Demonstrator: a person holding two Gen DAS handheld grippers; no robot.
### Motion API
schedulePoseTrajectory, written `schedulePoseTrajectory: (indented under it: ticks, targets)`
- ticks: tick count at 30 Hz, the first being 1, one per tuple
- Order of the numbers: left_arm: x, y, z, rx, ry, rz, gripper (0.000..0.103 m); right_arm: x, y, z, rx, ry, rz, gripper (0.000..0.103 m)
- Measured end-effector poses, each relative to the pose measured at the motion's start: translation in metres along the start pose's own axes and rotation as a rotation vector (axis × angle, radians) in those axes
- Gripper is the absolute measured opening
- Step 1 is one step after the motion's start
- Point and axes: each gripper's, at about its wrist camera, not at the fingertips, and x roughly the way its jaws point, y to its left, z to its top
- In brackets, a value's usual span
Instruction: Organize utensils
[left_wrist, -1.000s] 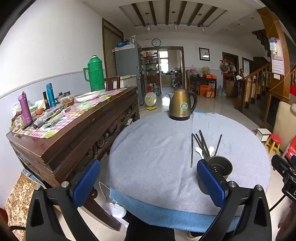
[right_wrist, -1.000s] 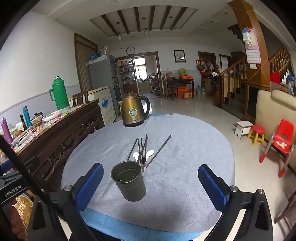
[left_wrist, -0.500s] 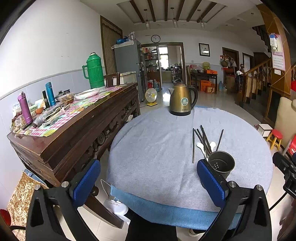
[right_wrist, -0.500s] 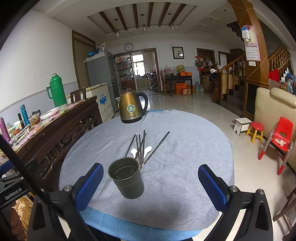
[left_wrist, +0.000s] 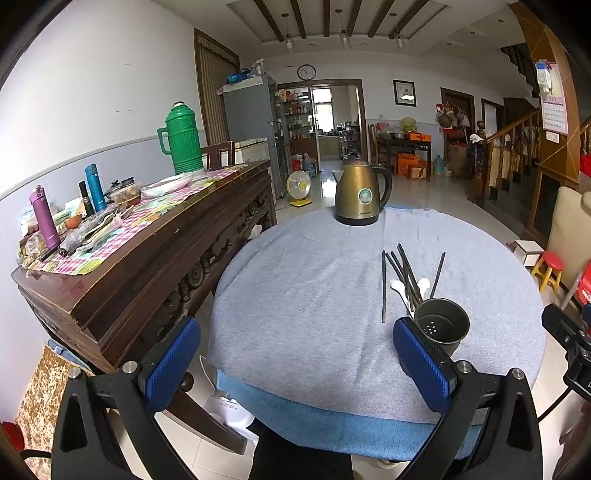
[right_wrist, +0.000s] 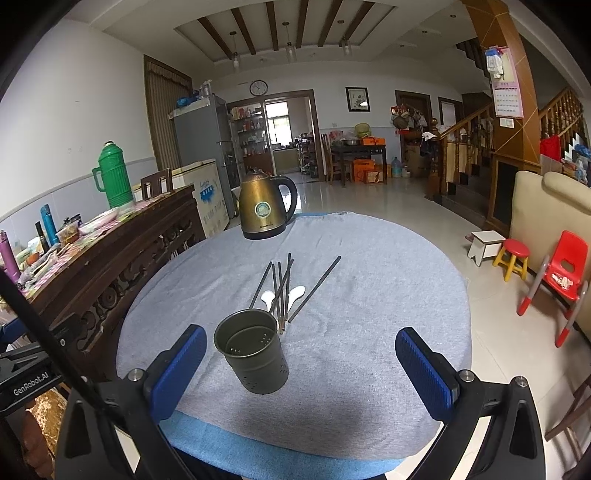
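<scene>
A: Where do the utensils lie?

B: On the round tabletop (right_wrist: 388, 295), on its grey cloth. A loose bunch of dark chopsticks (right_wrist: 281, 288) fans out near the middle, and two white spoons (right_wrist: 295, 294) lie among them. One chopstick lies a little apart on the right of the bunch.

A: And the holder?

B: The dark metal utensil holder (right_wrist: 255, 356) stands upright just on the near side of the chopsticks, with small holes in its wall and bottom. It is empty. In the left wrist view the same utensil holder (left_wrist: 442, 325) sits just behind the right blue pad.

A: What are the grippers doing?

B: The left gripper (left_wrist: 295, 363) is spread wide with nothing between its blue pads, above the near edge of the tabletop. The right gripper (right_wrist: 301, 373) is likewise spread wide and holds nothing; the holder shows between its pads, nearer the left one, but touches neither.

A: Anything else on the tabletop?

B: A brass-coloured electric kettle (right_wrist: 264, 208) stands at the far edge, well apart from the utensils. A carved wooden sideboard (left_wrist: 159, 251) runs along the wall on the left, with a green thermos (left_wrist: 181, 138) on it.
</scene>
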Motion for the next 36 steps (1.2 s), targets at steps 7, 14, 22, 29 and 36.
schedulePoseTrajectory:
  ticks: [7,14,22,29,36]
  targets:
    - [0.01,-0.005,0.0,0.007,0.016,-0.003,0.103,0.006,-0.005,-0.001,0.013,0.005,-0.003,0.103]
    - [0.018,-0.006,-0.001,0.009,0.039,-0.003,0.103,0.014,-0.007,-0.001,0.032,0.03,-0.004,0.103]
    - [0.025,-0.005,-0.003,0.005,0.056,-0.006,0.103,0.021,-0.009,0.0,0.051,0.058,-0.007,0.103]
    - [0.035,-0.004,-0.005,-0.001,0.073,-0.012,0.103,0.025,-0.009,0.001,0.031,0.082,-0.032,0.103]
    - [0.046,-0.002,-0.007,-0.011,0.092,-0.012,0.103,0.034,-0.007,0.002,0.033,0.082,-0.03,0.103]
